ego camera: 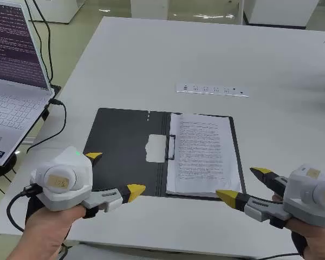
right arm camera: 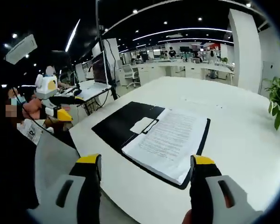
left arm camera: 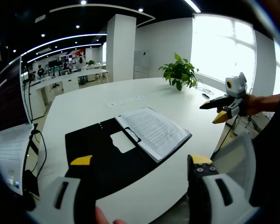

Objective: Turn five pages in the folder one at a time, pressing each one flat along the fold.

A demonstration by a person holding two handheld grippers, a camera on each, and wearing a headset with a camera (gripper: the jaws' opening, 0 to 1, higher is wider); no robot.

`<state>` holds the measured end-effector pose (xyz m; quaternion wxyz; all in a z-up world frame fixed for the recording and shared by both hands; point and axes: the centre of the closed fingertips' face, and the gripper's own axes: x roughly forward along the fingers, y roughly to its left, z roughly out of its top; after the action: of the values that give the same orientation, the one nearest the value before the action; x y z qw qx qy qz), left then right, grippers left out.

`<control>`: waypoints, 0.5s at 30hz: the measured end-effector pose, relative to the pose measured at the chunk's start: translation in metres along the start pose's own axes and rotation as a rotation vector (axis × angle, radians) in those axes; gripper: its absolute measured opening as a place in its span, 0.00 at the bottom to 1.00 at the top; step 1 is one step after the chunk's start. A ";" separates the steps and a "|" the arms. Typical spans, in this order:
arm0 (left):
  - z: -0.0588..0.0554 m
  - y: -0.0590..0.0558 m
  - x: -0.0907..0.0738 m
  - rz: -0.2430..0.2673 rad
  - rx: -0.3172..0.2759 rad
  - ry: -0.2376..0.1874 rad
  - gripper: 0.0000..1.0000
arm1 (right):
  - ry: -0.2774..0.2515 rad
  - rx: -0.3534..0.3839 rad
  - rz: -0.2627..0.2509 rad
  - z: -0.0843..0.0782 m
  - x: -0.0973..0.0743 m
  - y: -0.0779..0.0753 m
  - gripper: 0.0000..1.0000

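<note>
Showing folder [ego camera: 119,146] open flat, spine [ego camera: 165,154] running near to far; print on pages [ego camera: 203,154] illegible, laptop [ego camera: 11,81] cropped at left. Gaping wide, empty: left gripper [ego camera: 114,173], right gripper [ego camera: 243,183].

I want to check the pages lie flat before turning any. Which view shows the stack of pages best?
The head view: it looks down on the stack of pages, whole and undistorted. The right gripper view shows it large but slanted, the left gripper view smaller and farther off.
</note>
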<state>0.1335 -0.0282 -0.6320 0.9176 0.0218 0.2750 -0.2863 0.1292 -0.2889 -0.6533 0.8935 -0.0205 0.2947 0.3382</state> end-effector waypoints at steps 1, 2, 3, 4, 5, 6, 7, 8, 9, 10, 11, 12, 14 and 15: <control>0.000 0.000 0.000 0.001 -0.002 0.000 0.80 | 0.004 -0.005 0.003 0.000 0.000 0.001 0.79; 0.000 0.000 -0.001 0.001 -0.003 -0.001 0.80 | 0.004 -0.007 0.005 0.000 0.000 0.002 0.79; 0.001 0.000 -0.001 0.002 -0.003 -0.001 0.80 | 0.004 -0.006 0.008 0.000 0.000 0.002 0.79; 0.001 -0.001 -0.001 0.003 0.000 0.002 0.80 | 0.005 -0.004 0.009 0.000 -0.001 0.003 0.79; 0.000 -0.001 -0.002 0.003 0.003 0.005 0.80 | 0.004 -0.003 0.010 0.000 -0.001 0.003 0.79; 0.000 -0.002 -0.002 0.003 0.005 0.008 0.80 | 0.003 -0.001 0.013 0.001 -0.001 0.004 0.79; 0.000 -0.002 -0.002 0.003 0.006 0.008 0.80 | 0.003 0.000 0.014 0.001 -0.002 0.005 0.79; 0.000 -0.003 -0.002 0.004 0.006 0.009 0.80 | 0.003 0.000 0.015 0.001 -0.002 0.005 0.79; 0.000 -0.003 -0.002 0.003 0.006 0.009 0.80 | 0.004 -0.001 0.017 0.001 -0.002 0.005 0.78; 0.000 -0.004 -0.002 0.002 0.004 0.008 0.80 | 0.005 -0.001 0.019 0.000 -0.002 0.005 0.78; 0.000 -0.005 -0.003 0.002 0.005 0.008 0.80 | 0.007 0.000 0.019 -0.001 -0.002 0.005 0.78; 0.000 -0.006 -0.003 0.002 0.006 0.009 0.80 | 0.009 0.000 0.018 -0.001 -0.002 0.005 0.78; 0.000 -0.007 -0.004 0.002 0.004 0.009 0.80 | 0.006 0.003 0.019 -0.001 -0.002 0.005 0.78; 0.000 -0.007 -0.004 0.002 0.002 0.009 0.80 | 0.006 0.004 0.019 -0.001 -0.002 0.005 0.78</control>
<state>0.1269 -0.0322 -0.6294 0.9166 0.0242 0.2787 -0.2856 0.1241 -0.2863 -0.6518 0.8894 -0.0167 0.2981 0.3461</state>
